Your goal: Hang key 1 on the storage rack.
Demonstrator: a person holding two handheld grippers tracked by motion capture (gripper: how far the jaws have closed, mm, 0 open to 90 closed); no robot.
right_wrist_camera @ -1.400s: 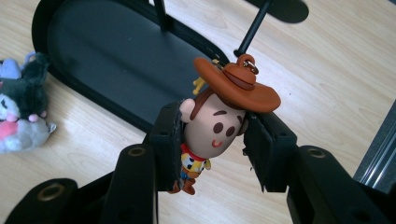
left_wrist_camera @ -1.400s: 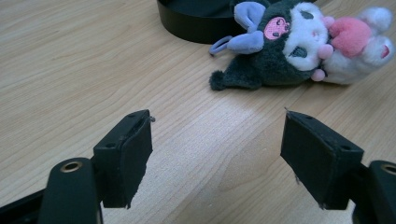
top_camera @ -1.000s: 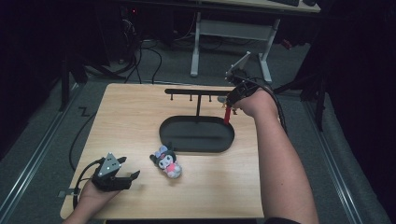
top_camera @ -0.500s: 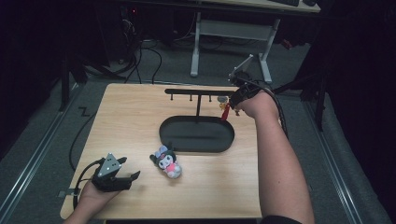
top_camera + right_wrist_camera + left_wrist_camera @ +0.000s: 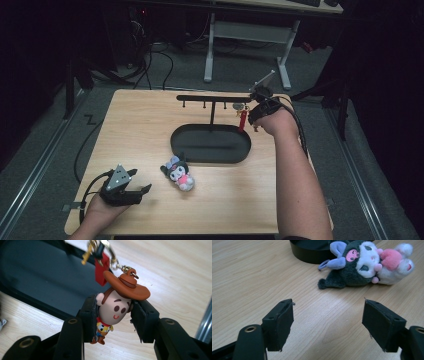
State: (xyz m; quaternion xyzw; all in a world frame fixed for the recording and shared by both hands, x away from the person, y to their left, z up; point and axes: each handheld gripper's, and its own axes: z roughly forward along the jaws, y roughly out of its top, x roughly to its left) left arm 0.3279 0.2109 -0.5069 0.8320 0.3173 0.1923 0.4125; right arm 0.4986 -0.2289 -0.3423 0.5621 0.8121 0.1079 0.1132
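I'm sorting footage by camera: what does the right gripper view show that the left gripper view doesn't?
Right gripper view: the right gripper shut on a cowboy figure keychain with a red tag and gold clasp. Left gripper view: the left gripper open above bare wood, and a plush toy lying beyond it. Both: the black oval tray and wooden table.

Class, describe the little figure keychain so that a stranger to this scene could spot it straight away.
Start at the black stand behind the oval tray. At its right end, the right hand-held gripper clamps a cowboy figure. Unlike the plush toy lying on the table, it wears a brown hat.
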